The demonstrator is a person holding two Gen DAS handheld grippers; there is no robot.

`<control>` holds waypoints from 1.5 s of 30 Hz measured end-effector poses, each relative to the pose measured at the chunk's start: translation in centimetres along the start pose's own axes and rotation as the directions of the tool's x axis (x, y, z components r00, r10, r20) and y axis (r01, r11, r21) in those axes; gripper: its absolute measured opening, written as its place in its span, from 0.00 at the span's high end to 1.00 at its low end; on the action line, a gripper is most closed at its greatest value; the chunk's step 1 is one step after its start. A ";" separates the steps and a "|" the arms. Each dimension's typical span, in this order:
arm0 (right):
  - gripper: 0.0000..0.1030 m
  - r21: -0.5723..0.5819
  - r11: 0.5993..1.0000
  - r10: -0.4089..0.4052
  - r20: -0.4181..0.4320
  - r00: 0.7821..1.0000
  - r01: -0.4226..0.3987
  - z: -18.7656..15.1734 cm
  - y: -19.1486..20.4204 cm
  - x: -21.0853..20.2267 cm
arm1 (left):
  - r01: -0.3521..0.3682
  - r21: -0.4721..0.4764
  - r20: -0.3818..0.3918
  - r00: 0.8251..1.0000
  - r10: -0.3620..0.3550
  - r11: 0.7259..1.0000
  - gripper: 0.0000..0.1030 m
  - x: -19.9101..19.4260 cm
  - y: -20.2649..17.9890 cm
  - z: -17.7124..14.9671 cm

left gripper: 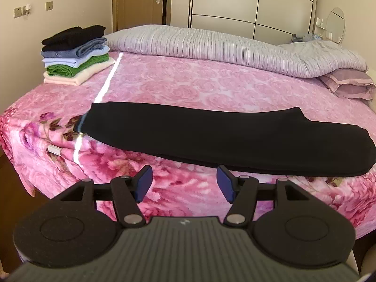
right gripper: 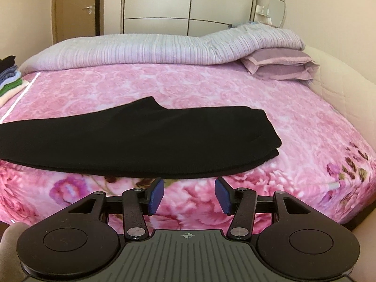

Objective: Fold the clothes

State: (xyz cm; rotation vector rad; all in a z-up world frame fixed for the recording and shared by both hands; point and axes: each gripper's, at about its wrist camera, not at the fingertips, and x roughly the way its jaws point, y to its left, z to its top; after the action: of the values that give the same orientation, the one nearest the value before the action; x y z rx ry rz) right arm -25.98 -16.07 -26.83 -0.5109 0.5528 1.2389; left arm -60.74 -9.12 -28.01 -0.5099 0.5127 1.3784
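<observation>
Here the black garment [left gripper: 211, 138] lies folded along the bed's [left gripper: 188, 89] near edge, clothes stack [left gripper: 75, 55] at ten o'clock; left gripper [left gripper: 184, 183] and right gripper [right gripper: 189, 193] gape empty, just short of it.

No readable words, brand names or numbers appear in either view. A small crosshair mark [right gripper: 187, 235] sits at 12 o'clock on the right hand-held gripper's ribbed body; the faint emblem [left gripper: 184, 222] on the left one is too small to read.

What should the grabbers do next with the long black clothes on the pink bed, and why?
Probably bring one gripper down to an end of the black garment and fold that end over toward the other. It lies as a long strip, far longer than the stack of folded clothes, and the left gripper and right gripper are both open and hold nothing.
</observation>
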 end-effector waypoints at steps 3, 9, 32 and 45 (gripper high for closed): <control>0.49 -0.009 1.000 0.006 0.006 1.000 -0.006 0.0 0.6 -0.3 | -0.008 -0.002 0.007 1.000 0.008 1.000 0.45 -0.5 0.4 -0.1; 0.49 -0.038 0.999 0.031 0.017 0.999 -0.031 -0.1 1.8 -0.7 | -0.029 -0.008 0.017 0.999 0.029 1.000 0.45 -1.2 1.3 -0.2; 0.49 -0.157 0.978 0.145 0.024 0.989 -0.139 1.6 8.0 -0.3 | -0.111 -0.072 0.027 0.993 0.113 0.991 0.44 -3.4 6.0 0.3; 0.49 -0.180 0.963 0.195 -0.054 0.979 -0.202 3.8 10.8 3.7 | -0.143 -0.095 -0.041 0.989 0.140 0.985 0.44 -0.2 7.2 2.0</control>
State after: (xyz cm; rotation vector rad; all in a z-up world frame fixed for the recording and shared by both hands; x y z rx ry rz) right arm -35.10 -8.27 -27.03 -0.6467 0.5307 1.4846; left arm -67.84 -7.19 -26.55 -0.5860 0.5188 1.5388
